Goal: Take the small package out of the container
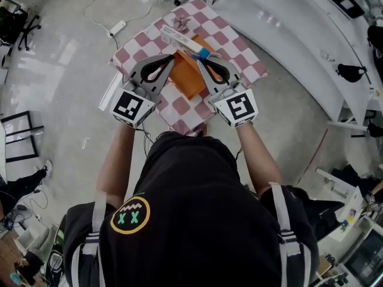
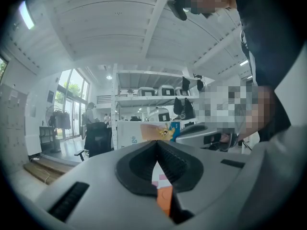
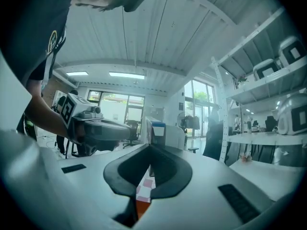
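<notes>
Two grippers closed, each gripping something.
Your right gripper (image 3: 149, 148) is pinched tight on the small package (image 1: 182, 40), a white box with a blue end, held at the far edge of the orange container (image 1: 187, 76). Your left gripper (image 2: 157, 143) is clamped on that container's near edge, above the checkered table (image 1: 242, 55).

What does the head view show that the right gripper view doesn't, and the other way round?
Only the head view: the power strip and its cable on the floor. Only the right gripper view: the shelves and the windows. Both: the right gripper shut on the blue-ended white package, the left gripper, the orange container and the checkered tabletop.
</notes>
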Available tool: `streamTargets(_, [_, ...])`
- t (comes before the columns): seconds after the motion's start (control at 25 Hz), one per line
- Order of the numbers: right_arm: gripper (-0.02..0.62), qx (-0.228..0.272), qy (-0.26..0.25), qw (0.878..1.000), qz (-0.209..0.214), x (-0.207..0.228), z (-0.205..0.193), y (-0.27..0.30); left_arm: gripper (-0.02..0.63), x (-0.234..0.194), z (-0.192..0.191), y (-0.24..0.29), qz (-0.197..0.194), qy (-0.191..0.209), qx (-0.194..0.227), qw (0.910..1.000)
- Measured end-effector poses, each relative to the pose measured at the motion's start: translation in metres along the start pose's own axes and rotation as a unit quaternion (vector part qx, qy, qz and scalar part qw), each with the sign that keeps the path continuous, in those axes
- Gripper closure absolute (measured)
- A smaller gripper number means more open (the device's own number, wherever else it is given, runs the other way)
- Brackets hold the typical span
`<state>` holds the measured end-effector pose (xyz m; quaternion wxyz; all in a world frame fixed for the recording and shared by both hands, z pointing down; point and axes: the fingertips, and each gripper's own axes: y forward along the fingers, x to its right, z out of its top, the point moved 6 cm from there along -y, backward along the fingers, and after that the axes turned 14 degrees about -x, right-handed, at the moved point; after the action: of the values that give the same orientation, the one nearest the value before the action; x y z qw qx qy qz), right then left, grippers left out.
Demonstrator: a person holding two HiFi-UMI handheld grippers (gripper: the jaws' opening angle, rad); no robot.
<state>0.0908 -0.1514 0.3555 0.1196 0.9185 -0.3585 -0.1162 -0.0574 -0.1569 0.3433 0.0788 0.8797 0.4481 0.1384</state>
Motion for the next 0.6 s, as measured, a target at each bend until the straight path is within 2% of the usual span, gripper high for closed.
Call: streamTargets(0.6, [0.575, 0.01, -0.03, 0.999, -0.01, -0.0052, 0.0026, -0.0085, 0.589, 0.0011, -0.0005, 0.0025, -0.003, 0.0, 0.0, 1.0])
